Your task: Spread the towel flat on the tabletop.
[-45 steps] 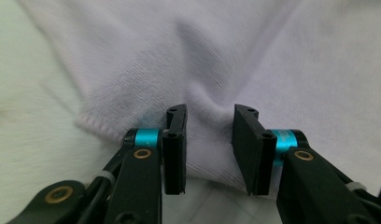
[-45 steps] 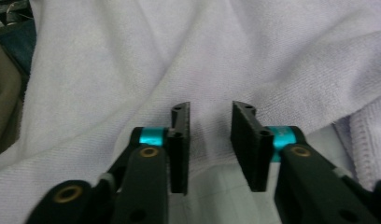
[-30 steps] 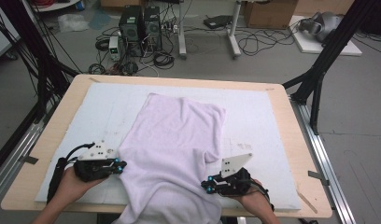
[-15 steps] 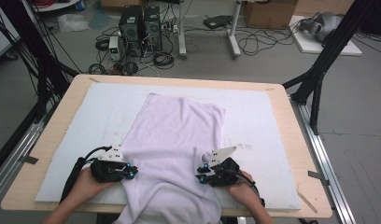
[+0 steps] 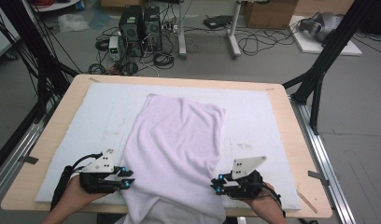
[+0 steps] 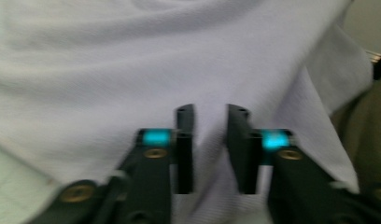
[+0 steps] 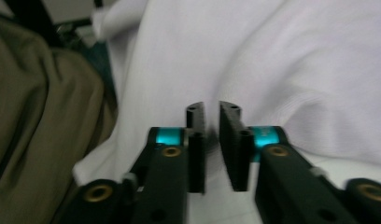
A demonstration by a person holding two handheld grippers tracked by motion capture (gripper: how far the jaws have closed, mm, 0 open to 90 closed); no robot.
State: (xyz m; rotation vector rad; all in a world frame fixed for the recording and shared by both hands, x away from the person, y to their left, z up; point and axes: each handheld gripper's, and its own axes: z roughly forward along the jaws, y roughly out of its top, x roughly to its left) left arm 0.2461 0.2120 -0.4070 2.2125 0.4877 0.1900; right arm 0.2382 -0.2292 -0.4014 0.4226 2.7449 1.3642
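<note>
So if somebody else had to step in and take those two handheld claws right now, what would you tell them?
Left gripper: at the left edge of the pale purple towel, jaws apart and just opening, nothing pinched.
Right gripper: at the towel's right edge, a narrow gap between the jaws, nothing clamped.
Towel: lies lengthwise on the white mat, near end hanging over the table edge toward the person.
Done: towel roughly spread out, a few wrinkles.
Left: probably take hold of both side edges and fold or straighten it.
</note>
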